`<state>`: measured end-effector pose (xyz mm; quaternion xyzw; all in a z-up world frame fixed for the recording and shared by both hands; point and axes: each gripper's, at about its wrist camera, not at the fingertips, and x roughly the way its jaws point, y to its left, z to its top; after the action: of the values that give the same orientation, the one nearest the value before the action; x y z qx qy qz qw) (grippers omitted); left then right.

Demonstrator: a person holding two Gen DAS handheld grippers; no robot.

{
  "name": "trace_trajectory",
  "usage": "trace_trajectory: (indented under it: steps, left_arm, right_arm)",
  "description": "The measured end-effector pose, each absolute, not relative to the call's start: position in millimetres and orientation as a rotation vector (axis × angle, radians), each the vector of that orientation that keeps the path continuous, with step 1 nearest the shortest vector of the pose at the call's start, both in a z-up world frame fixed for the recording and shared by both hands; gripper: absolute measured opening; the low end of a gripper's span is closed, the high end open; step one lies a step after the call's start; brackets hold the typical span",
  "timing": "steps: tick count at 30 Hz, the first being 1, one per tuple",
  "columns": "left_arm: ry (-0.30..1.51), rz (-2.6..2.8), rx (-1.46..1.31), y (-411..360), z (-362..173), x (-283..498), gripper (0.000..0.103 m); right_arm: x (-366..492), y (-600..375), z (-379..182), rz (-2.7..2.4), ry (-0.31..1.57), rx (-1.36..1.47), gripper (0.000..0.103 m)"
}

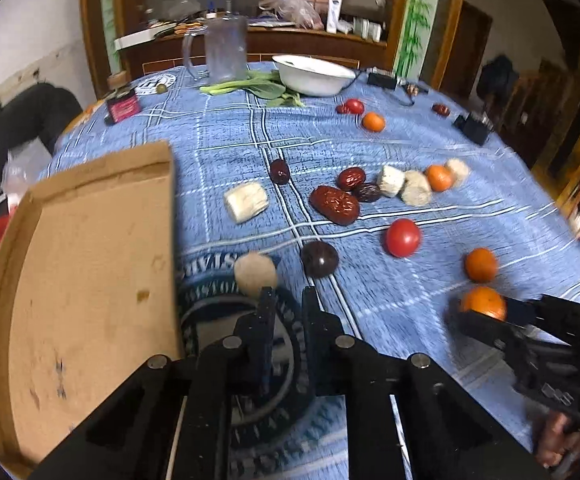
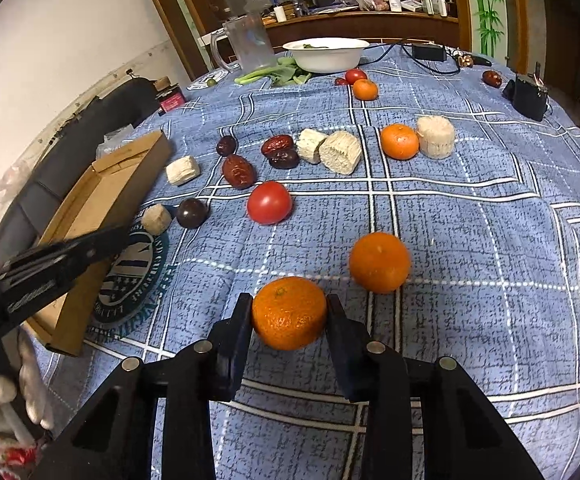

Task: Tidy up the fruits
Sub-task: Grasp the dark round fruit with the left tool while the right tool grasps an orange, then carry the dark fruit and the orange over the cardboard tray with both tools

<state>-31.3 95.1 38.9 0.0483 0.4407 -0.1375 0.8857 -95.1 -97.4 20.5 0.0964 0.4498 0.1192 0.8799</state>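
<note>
Two hand-held grippers work over the worktop (image 2: 490,240), which is covered in a blue checked cloth. The right hand-held gripper (image 2: 287,312) clamps a mandarin (image 2: 288,313) between its fingers, apparently raised a little off the cloth, though that is hard to judge. A second mandarin (image 2: 379,262) lies just beyond it, with a tomato (image 2: 269,202) farther back. The left hand-held gripper (image 1: 287,300) holds nothing, its fingers parted only by a narrow gap, just beside the edge of a shallow cardboard tray (image 1: 89,260). A pale round piece (image 1: 255,273) sits right past its fingertips, near a dark plum (image 1: 319,259). Red dates (image 1: 334,205) lie mid-cloth.
</note>
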Motion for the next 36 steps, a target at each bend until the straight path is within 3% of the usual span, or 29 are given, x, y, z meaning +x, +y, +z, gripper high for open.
trace_trajectory:
  steps: [6, 10, 21, 28, 31, 32, 33, 36]
  left_arm:
    - [0.96, -0.286, 0.161, 85, 27, -11, 0.013]
    - [0.942, -0.31, 0.229, 76, 24, -17, 0.027]
    - [0.923, -0.37, 0.137, 76, 37, -23, 0.027]
    - [0.907, -0.323, 0.305, 40, 23, -7, 0.029]
    - [0.92, -0.298, 0.346, 41, 20, -7, 0.029]
    - [0.922, -0.293, 0.353, 44, 19, -8, 0.027]
    - [0.919, -0.288, 0.359, 47, 19, -9, 0.018]
    - [0.917, -0.304, 0.318, 58, 23, -12, 0.017]
  right_arm:
    - [-99, -101, 20, 0.263, 0.932, 0.226, 0.039]
    - [-99, -98, 21, 0.262, 0.927, 0.216, 0.039]
    - [-102, -96, 22, 0.274, 0.912, 0.198, 0.039]
    - [-102, -96, 22, 0.286, 0.906, 0.2, 0.039]
    - [-103, -96, 22, 0.292, 0.903, 0.201, 0.039]
    - [-103, -96, 22, 0.292, 0.902, 0.2, 0.039]
    - [-103, -96, 22, 0.292, 0.901, 0.199, 0.039]
    - [-104, -96, 22, 0.286, 0.897, 0.195, 0.039]
